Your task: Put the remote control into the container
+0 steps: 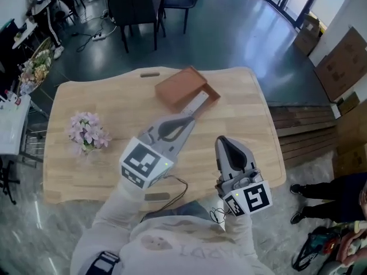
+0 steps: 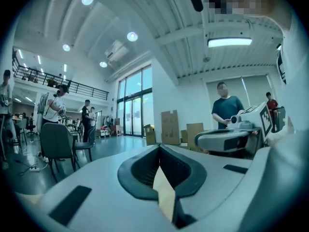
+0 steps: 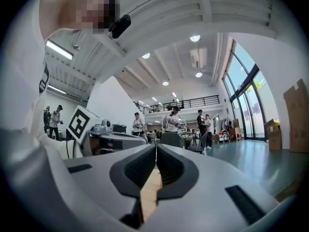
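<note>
The brown container sits on the far middle of the wooden table. A pale grey remote control lies slanted in the container's open right part, its near end at the front rim. My left gripper points at that end from just in front and is shut on nothing. In the left gripper view the left gripper shows its jaws pressed together, aimed out over the room. My right gripper hovers over the near right of the table, also shut and empty. In the right gripper view the right gripper shows its jaws meeting.
A small bunch of pink flowers stands at the table's left. A small brown piece lies at the far edge. Dark chairs stand beyond the table. Cardboard boxes and wooden pallets are on the right, with a person's legs nearby.
</note>
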The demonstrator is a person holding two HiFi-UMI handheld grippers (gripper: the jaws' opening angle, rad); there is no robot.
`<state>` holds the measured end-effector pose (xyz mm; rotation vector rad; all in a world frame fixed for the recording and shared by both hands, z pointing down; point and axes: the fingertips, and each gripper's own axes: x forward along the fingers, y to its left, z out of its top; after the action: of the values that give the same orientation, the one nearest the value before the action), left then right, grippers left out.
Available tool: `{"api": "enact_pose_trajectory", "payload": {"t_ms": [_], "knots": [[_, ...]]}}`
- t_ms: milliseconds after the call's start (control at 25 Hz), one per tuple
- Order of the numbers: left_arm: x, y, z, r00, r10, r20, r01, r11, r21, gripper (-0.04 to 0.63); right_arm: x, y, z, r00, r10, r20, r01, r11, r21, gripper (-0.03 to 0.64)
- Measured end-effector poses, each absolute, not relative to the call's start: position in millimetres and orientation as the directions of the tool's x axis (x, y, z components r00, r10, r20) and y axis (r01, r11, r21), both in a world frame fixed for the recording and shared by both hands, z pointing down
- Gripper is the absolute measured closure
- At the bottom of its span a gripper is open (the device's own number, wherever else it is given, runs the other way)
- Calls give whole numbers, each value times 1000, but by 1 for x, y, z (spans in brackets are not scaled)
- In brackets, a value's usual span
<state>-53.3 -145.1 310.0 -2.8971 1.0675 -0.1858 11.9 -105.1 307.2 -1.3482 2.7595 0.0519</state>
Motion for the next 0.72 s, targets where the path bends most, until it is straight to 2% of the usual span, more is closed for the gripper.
{"api": "enact_pose_trajectory", "payload": {"t_ms": [280,440,720], "knots": [[-98,-75,264,777,-628,31,-628,-778,-34,583,-27,-79,298,-639,-764,-82,-768,640,29,600],[-121,-49,240,775,-631,29,-629,-775,-55,583,-41,-63,293,-647,-757,-91,-762,647,40,600],[-101,-35,282,786,-617,38,-611,-784,-110,583,-49,-41,280,-641,-759,-116,-767,638,65,600]]}}
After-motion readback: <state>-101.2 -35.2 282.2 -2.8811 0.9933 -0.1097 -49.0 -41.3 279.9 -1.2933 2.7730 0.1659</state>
